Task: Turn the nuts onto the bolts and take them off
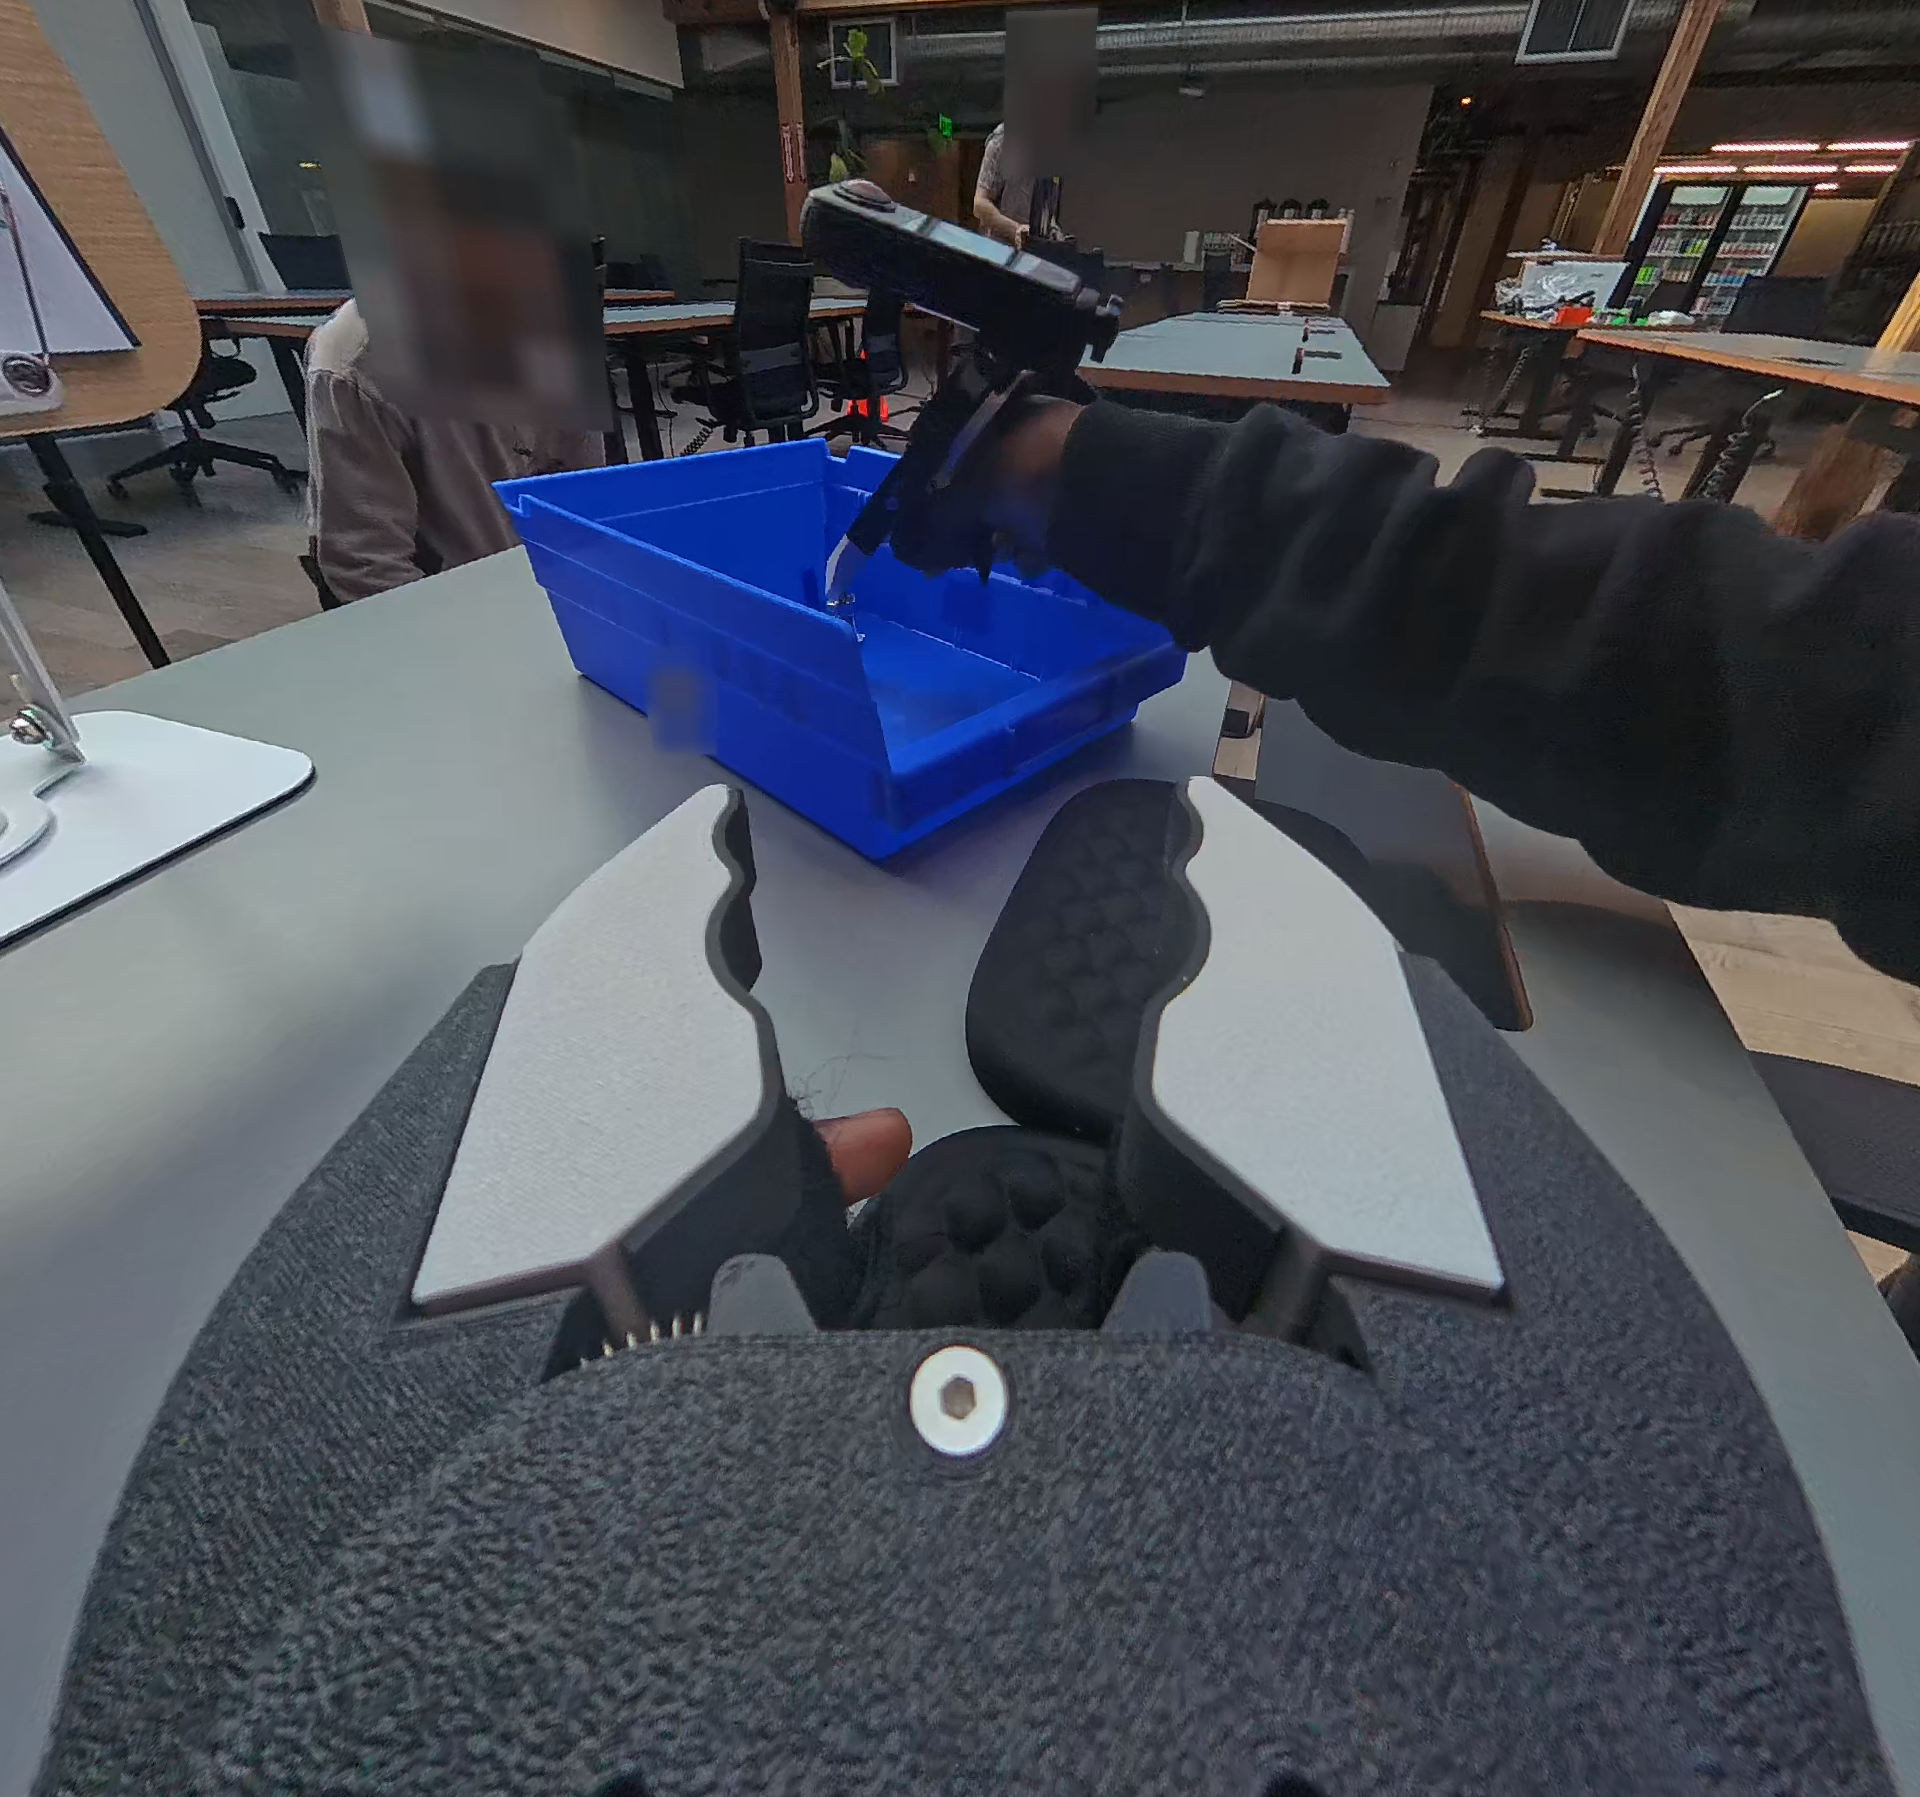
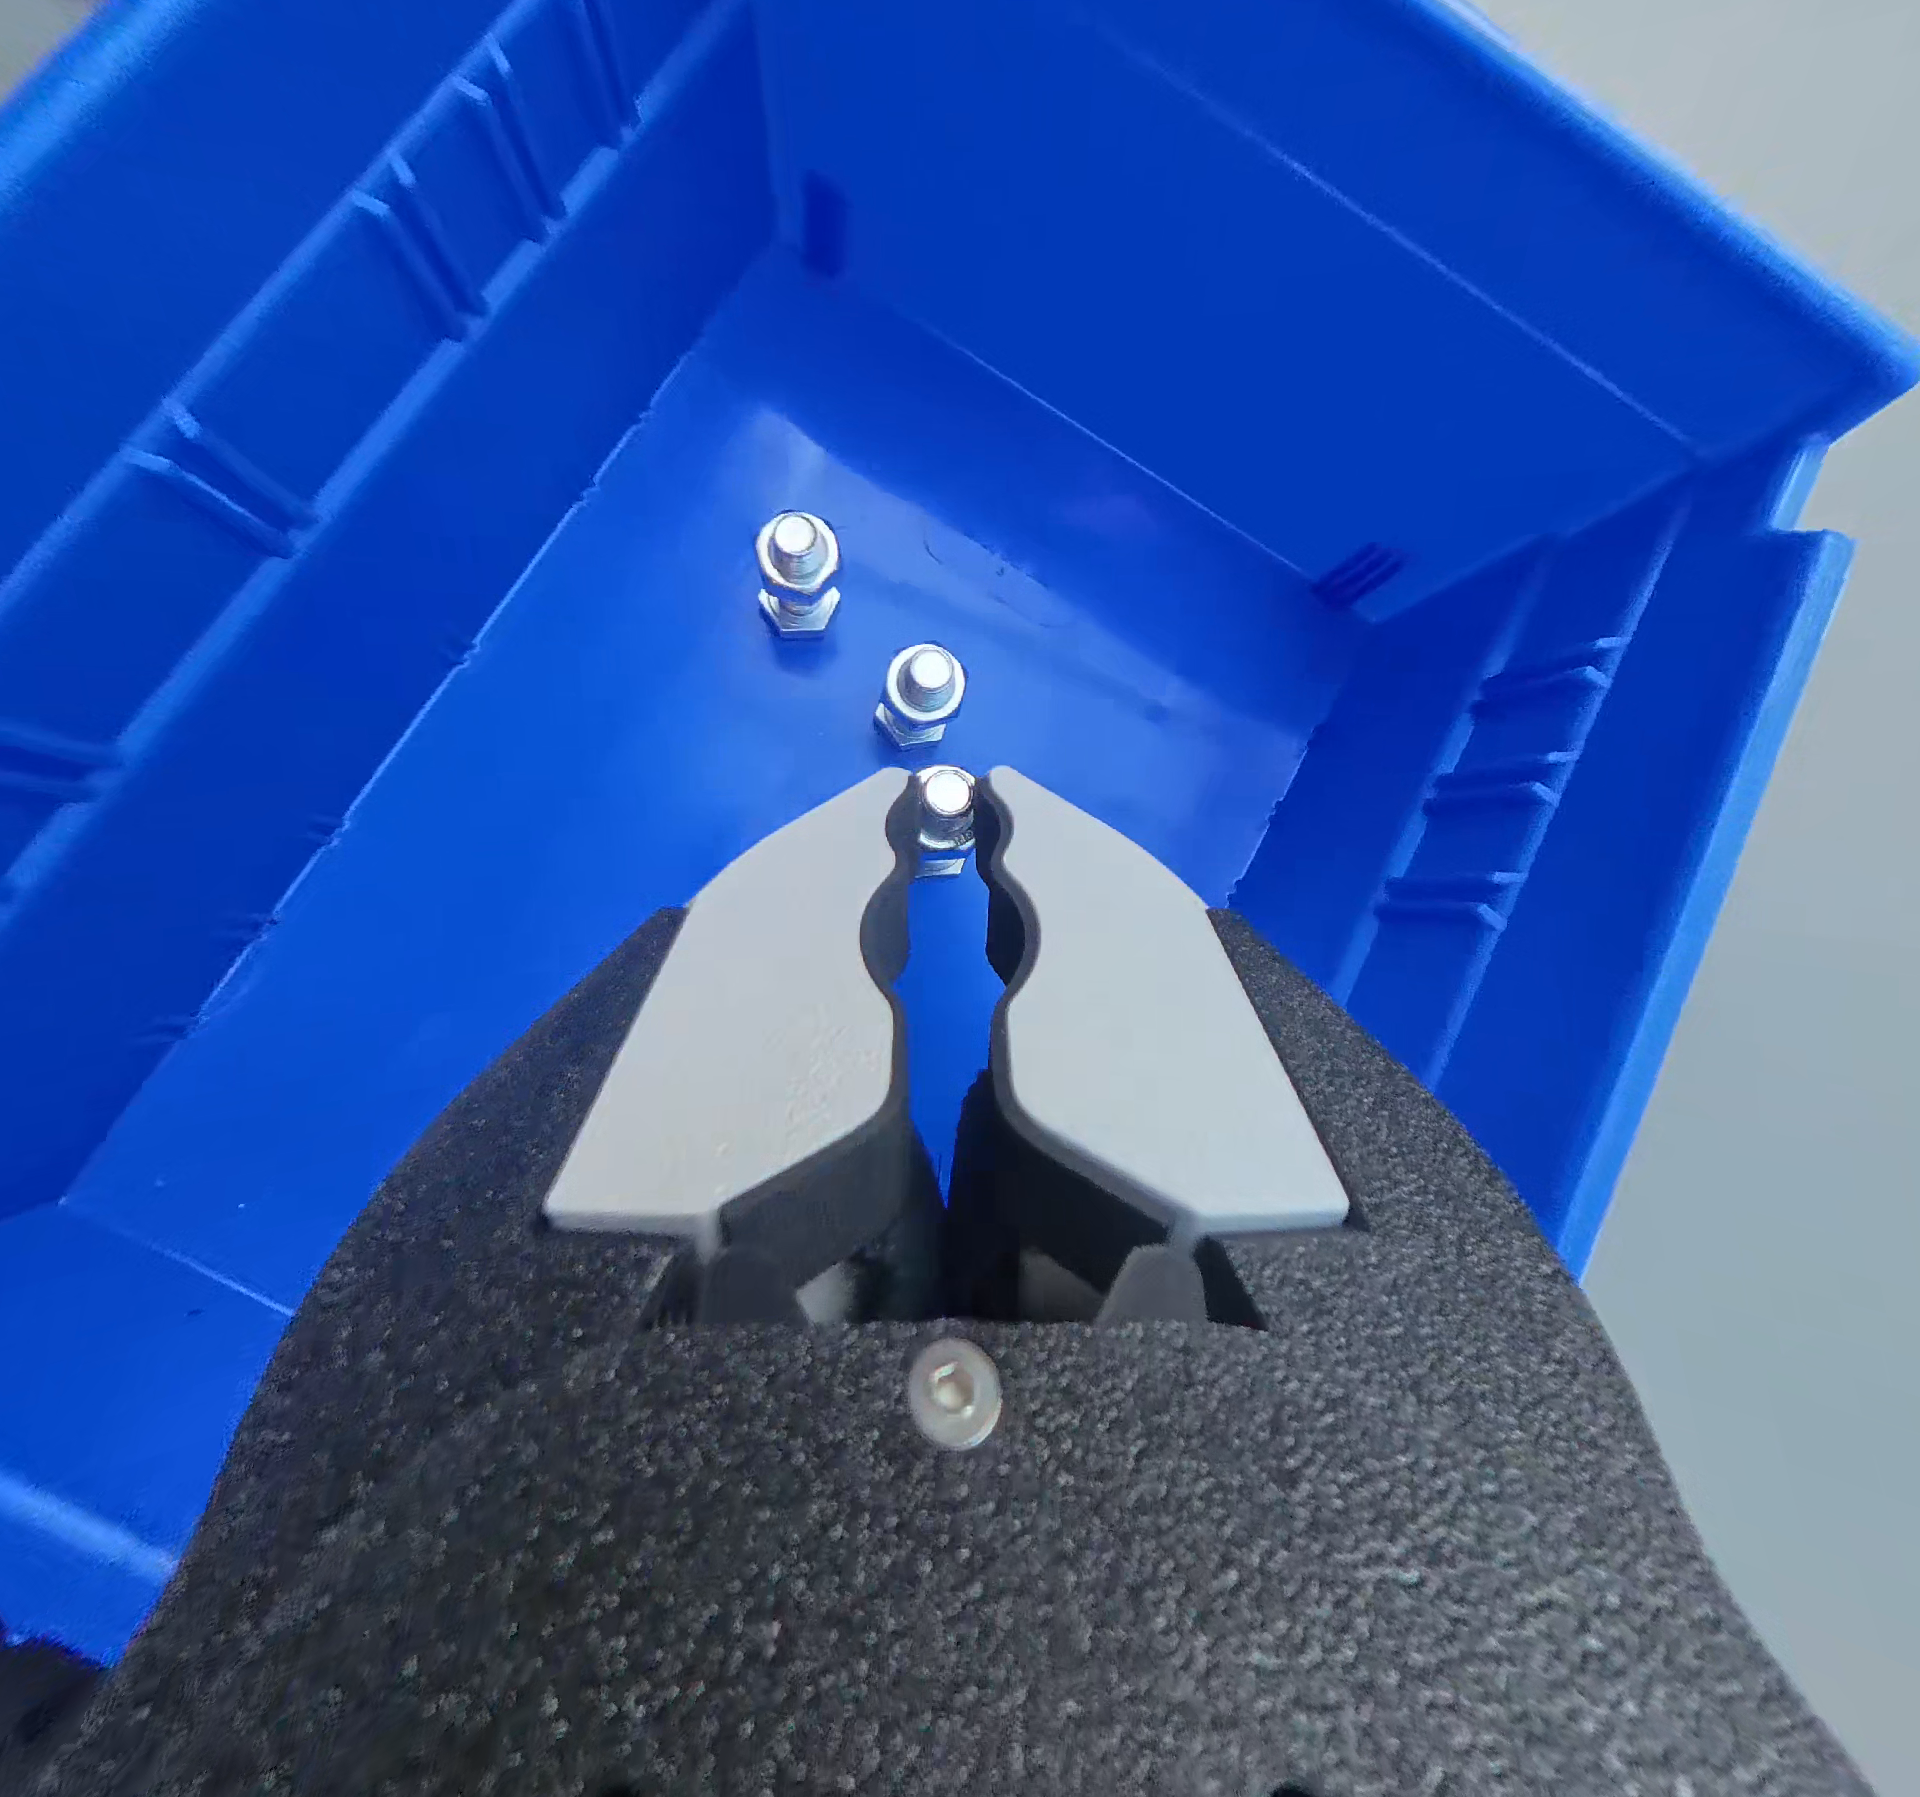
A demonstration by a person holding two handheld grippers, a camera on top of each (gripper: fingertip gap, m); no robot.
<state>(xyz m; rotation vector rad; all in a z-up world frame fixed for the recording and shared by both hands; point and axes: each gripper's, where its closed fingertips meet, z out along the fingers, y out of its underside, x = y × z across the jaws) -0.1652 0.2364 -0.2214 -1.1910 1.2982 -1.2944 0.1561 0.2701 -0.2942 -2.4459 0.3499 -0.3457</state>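
Inside the blue bin [image 2: 1143, 189], three bolts stand upright in a row — the right gripper [image 2: 943, 797] pinches the nut on the nearest bolt [image 2: 943, 812]; the middle bolt [image 2: 923, 693] and the far bolt [image 2: 796, 573] stand free. The left gripper [image 1: 961, 812] hovers spread above the grey table [image 1: 416, 864], holding nothing.

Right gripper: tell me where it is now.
In the right wrist view the right gripper reaches down into the blue bin, its fingertips closed around the nearest bolt of three standing in a row.
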